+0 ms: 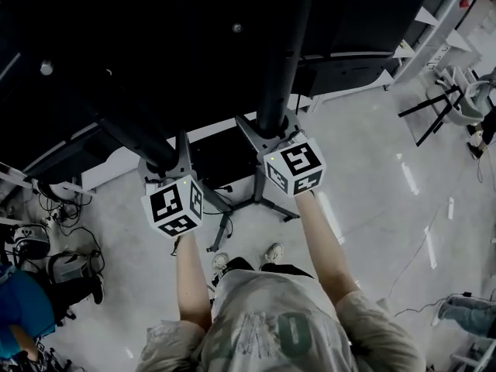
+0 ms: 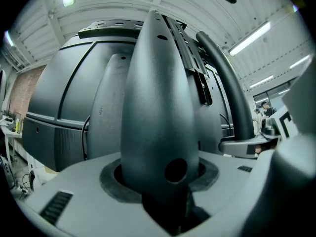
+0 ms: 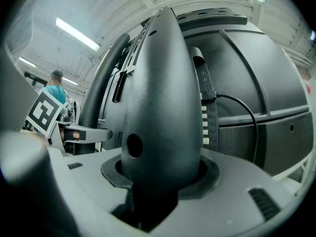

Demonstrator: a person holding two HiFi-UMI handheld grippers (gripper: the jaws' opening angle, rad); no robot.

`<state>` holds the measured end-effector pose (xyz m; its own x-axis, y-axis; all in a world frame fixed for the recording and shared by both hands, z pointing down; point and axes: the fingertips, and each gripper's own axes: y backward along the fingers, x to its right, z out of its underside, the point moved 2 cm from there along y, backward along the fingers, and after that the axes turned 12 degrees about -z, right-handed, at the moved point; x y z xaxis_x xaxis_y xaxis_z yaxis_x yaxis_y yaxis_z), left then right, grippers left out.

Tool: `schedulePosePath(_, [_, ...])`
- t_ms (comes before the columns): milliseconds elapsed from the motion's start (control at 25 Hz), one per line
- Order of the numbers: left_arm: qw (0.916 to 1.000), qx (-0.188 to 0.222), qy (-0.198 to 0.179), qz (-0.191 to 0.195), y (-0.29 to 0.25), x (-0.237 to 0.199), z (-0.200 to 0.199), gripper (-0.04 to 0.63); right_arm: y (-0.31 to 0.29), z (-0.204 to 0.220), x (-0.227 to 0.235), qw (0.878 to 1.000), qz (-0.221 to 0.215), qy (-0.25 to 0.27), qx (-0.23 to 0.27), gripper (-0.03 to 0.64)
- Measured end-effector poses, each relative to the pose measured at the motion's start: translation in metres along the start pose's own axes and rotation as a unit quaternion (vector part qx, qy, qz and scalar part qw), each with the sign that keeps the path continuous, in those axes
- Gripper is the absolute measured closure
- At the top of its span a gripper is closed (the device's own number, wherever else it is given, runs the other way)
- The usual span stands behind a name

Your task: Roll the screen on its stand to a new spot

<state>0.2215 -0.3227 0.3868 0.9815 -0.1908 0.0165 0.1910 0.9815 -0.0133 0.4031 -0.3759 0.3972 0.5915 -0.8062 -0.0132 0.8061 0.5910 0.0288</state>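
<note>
Matte-grey tapered post (image 2: 158,107) fills the left claw (image 2: 160,181).

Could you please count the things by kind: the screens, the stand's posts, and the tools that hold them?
Screen: 1
Posts: 2, the left post and the right post
Tools: 2, the left tool on the left post, the right tool on the right post
Total: 5
</note>
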Motion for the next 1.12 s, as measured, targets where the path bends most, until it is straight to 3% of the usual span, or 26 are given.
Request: schedulePosePath(1120, [0.9998,0.021,0.005,-0.005,-0.04,0.38,-0.007,0.38,0.222,0.001,0.311,1.0,-0.007,-0.002,-0.012,0.405])
